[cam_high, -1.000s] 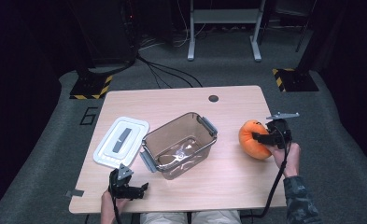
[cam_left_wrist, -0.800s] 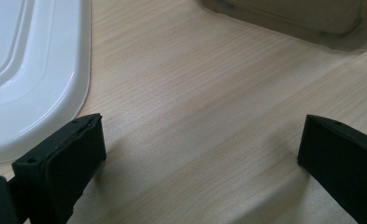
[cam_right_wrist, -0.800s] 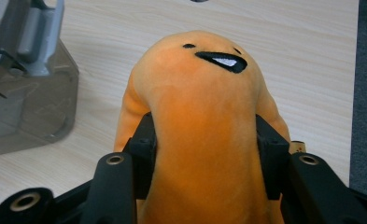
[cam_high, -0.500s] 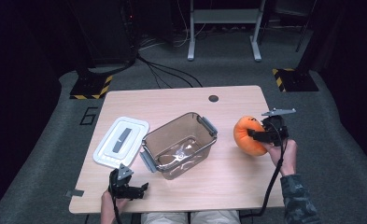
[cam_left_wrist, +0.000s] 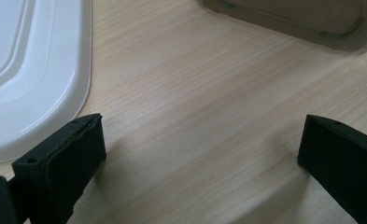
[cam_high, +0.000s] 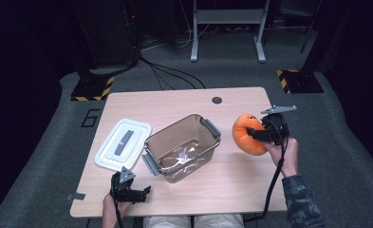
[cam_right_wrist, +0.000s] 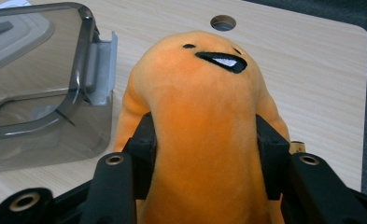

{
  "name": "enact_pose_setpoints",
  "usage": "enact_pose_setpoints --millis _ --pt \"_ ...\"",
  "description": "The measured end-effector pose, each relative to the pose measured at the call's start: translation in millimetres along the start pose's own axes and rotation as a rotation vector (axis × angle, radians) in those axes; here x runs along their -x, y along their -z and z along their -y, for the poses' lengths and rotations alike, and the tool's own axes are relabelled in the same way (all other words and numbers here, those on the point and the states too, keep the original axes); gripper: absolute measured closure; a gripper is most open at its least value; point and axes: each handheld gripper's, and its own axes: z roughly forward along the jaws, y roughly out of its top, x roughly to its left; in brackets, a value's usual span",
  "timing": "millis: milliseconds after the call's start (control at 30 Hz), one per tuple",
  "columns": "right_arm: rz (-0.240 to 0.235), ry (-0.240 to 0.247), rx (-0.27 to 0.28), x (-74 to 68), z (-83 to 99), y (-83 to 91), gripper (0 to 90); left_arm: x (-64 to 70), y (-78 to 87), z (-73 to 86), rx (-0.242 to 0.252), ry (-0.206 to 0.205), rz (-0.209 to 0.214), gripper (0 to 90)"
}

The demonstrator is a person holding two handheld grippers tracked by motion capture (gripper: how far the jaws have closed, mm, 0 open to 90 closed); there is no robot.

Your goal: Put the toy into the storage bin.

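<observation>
Orange plush toy [cam_high: 248,135] — clenched in my right tool [cam_high: 262,134] — has lifted and edged nearer the clear container [cam_high: 181,147]; dropping it in seems next, left tool [cam_high: 135,192] released.

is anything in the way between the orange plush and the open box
Nothing visible is. The right gripper is shut on the plush, and bare table lies between it and the box. The box is open, its lid lying on its far side. Only the near wall with its latch must be cleared.
</observation>
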Motion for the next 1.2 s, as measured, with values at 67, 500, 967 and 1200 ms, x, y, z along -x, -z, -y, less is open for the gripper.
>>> enact_pose_setpoints --millis 67,500,967,1200 --pt "-0.001 0.003 0.007 -2.8 -2.8 1.4 52.9 0.0 0.0 0.0 0.000 0.001 0.000 0.7" --pt "-0.007 0.015 0.025 -17.1 -22.7 7.8 52.4 0.0 0.0 0.0 0.000 0.001 -0.001 0.7" --pt "-0.027 0.063 0.056 -34.0 -45.7 15.2 52.0 0.0 0.0 0.0 0.000 0.001 -0.001 0.7" --pt "-0.039 0.071 0.061 -44.7 -56.7 14.1 52.0 0.0 0.0 0.0 0.000 0.001 -0.001 0.7"
